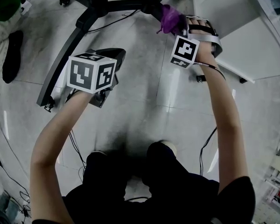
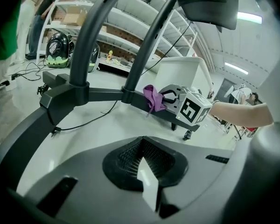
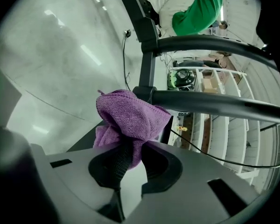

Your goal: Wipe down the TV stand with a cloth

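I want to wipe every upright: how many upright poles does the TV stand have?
2. In the left gripper view both rise from the base crossbar: one pole at its end, the other pole near the purple cloth.

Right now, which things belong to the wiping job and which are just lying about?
Job: purple cloth, clamped in the right gripper; black TV stand.
Lying about: floor cable; green-and-black carrier; cardboard box.

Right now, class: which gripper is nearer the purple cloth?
Right. The right gripper has the purple cloth clamped in its fingers at the stand's leg; the left gripper hangs apart to its left, fingers together, empty.
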The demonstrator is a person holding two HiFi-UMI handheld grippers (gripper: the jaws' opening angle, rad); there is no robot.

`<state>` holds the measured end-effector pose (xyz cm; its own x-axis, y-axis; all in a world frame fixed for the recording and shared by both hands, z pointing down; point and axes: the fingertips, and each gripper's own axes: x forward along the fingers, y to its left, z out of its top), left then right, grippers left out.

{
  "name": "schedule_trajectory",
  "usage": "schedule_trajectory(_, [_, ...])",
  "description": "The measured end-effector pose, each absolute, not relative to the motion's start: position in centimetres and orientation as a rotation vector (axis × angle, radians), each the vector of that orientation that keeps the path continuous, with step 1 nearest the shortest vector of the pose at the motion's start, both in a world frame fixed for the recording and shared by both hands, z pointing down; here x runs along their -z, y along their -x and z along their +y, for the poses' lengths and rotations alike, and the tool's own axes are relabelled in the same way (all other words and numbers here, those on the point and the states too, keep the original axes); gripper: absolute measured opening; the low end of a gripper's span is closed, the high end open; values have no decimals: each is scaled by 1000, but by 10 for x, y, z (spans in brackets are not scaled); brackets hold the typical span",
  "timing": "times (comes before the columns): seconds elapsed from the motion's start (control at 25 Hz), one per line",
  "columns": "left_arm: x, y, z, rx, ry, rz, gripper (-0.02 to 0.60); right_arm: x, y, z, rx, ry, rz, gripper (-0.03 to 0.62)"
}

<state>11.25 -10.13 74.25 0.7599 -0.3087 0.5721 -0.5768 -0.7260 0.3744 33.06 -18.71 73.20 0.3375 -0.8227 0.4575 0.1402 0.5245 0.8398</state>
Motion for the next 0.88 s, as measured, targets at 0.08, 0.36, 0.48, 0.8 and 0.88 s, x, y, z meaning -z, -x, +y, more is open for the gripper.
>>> schedule_trajectory(0.08, [-743, -117, -100, -656, -2413, -649, 6, -733, -333, -181, 721, -778, -1033, 69])
schedule_trajectory(0.36, [-745, -132, -92, -660, -2425, -600, 6, -735, -343, -158, 705, -743, -1027, 69])
schedule_trajectory(0.48, [-747, -138, -88, -667, -2424, -579, 6, -736, -347, -148, 701, -722, -1026, 69])
schedule_trajectory(0.8, [-750, -149, -80, -681, -2424, -545, 6, -740, -357, -120, 680, -695, -1042, 69])
schedule_trajectory(0.88, [-751, -152, -77, -687, -2425, -535, 6, -741, -361, -114, 670, -695, -1044, 69])
